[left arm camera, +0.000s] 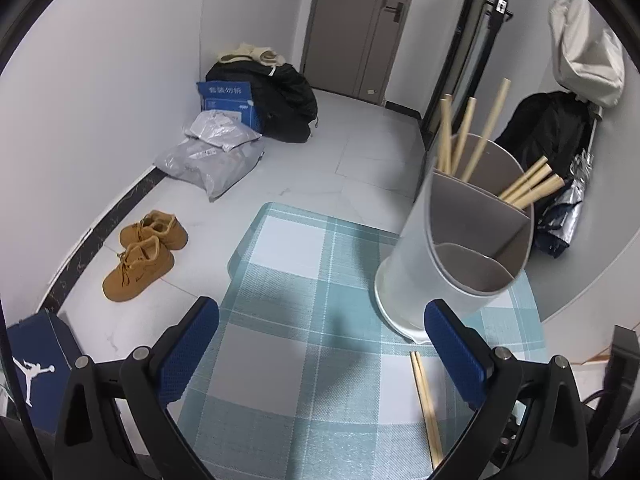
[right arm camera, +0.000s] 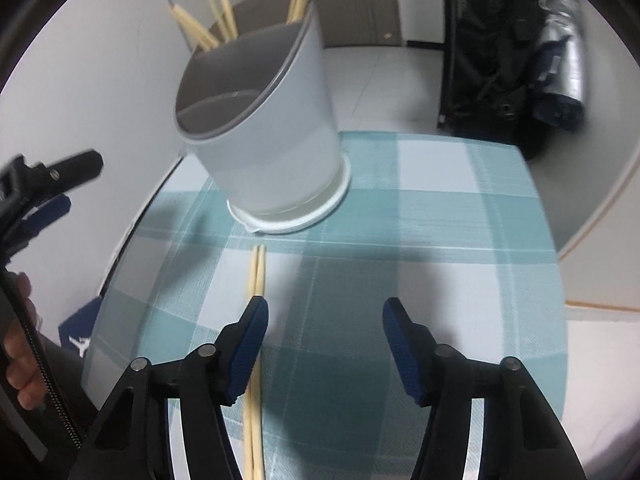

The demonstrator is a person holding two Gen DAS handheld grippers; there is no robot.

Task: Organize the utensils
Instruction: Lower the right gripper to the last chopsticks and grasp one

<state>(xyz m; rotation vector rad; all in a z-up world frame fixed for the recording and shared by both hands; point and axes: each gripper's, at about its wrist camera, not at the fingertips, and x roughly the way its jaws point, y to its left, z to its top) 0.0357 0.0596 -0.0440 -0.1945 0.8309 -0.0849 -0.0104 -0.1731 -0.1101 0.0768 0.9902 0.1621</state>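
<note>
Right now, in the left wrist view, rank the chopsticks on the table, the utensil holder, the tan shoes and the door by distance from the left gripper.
1. Loose chopsticks, by its right jaw.
2. Utensil holder, ahead right.
3. Tan shoes, on the floor, left.
4. Door, far back.

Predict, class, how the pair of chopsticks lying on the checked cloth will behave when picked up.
The chopsticks are thin, straight wood, so probably stiff and light. Lying loose side by side on the cloth, they may roll or separate. Being so slim, one could slip from the right tongs.
</note>
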